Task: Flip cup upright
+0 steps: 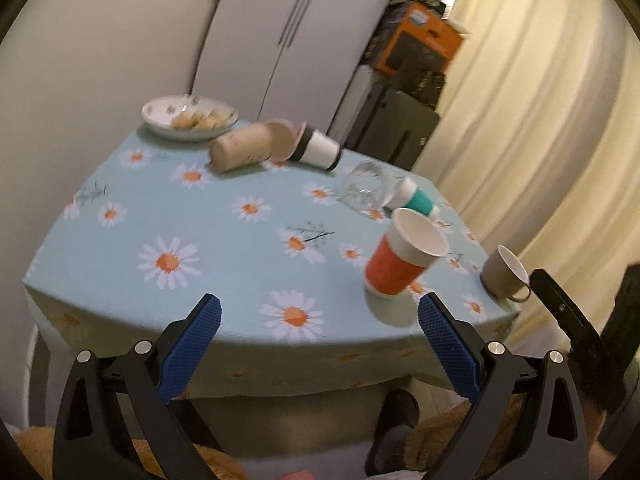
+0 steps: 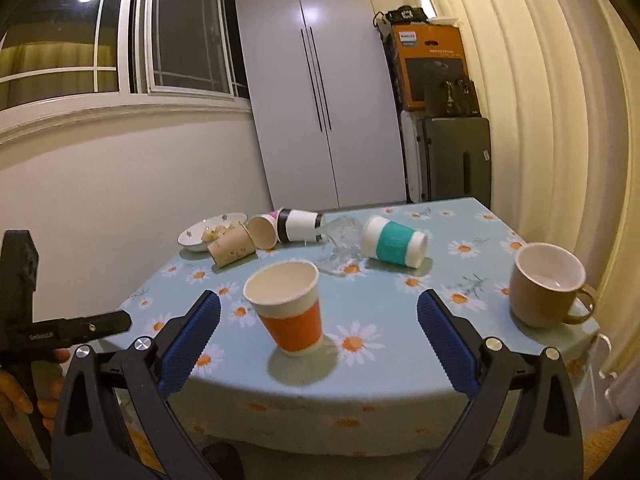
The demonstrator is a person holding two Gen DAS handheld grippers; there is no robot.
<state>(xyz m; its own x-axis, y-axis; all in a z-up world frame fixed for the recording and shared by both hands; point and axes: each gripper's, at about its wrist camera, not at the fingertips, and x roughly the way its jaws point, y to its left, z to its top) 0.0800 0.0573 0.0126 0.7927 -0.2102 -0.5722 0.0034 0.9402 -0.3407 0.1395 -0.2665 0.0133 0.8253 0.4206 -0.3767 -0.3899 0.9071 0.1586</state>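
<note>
- Orange paper cup (image 2: 289,309) standing mouth up near the front edge of the desk (image 2: 400,384), a bit tilted in both views, maybe not settled yet.
- Left gripper (image 1: 319,318) back off the front edge, jaws wide, holding nothing.
- Right gripper (image 2: 319,316) also back from the front edge, jaws wide and empty, orange cup seen between them but not touching.
- Looks like this cup is done; more cups lying down farther back.
- Teal paper cup (image 2: 394,242) on its side toward the back right, just beside a tipped clear glass (image 2: 340,240).
- Black and white paper cup (image 2: 300,226) and beige paper cup (image 2: 232,246) on their sides near the back edge, close to a plate of snacks (image 2: 200,234).
- Brown mug (image 2: 548,284) upright by the right edge.
- Best way for a lying cup: grab the middle of its side softly, lift, turn mouth up, set down flat.
- Good open room in the middle of the desk for setting cups down.
- Careful near the glass and the mug; easy to bump.
- Careful at the front edge; orange cup could fall off.
</note>
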